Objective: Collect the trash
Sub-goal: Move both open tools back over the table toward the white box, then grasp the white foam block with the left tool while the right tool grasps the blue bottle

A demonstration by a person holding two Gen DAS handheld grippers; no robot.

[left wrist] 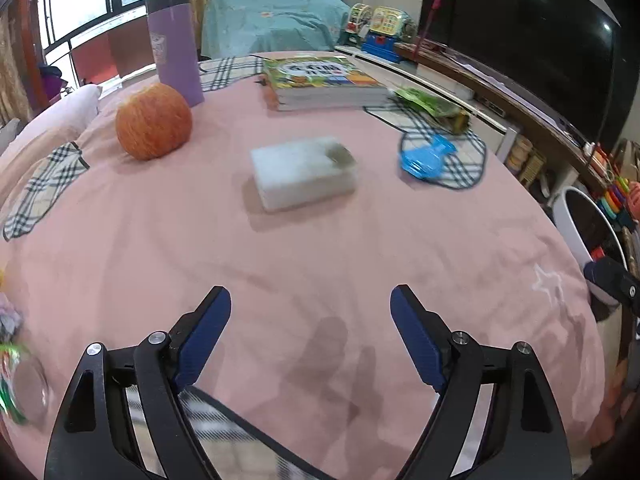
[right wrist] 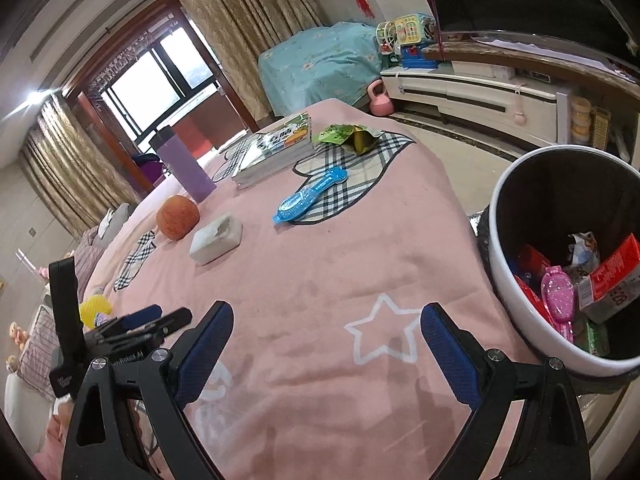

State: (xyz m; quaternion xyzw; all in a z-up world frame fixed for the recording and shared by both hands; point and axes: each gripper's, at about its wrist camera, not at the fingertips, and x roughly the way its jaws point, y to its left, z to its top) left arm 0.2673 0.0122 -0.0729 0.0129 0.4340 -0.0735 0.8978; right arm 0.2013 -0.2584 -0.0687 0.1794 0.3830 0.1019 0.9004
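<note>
Sponge [left wrist: 304,172] lies straight ahead of left gripper [left wrist: 310,304], long axis crosswise; both grippers wide open, empty; right gripper [right wrist: 326,320] nearer bin [right wrist: 504,200].

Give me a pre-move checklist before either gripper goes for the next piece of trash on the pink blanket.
1. Left gripper open and holding nothing: ok.
2. Right gripper open and holding nothing: ok.
3. Trash left to collect: the green snack wrapper lies beside the book, and the blue plastic package lies on the plaid patch: ok.
4. Trash bin in view beside the bed, open at the top with room above the packaging inside: ok.
5. Non-trash kept apart from the targets: the apple and purple tumbler stand well away from both: ok.
6. Whether the white block counts as trash: cannot tell.
</note>
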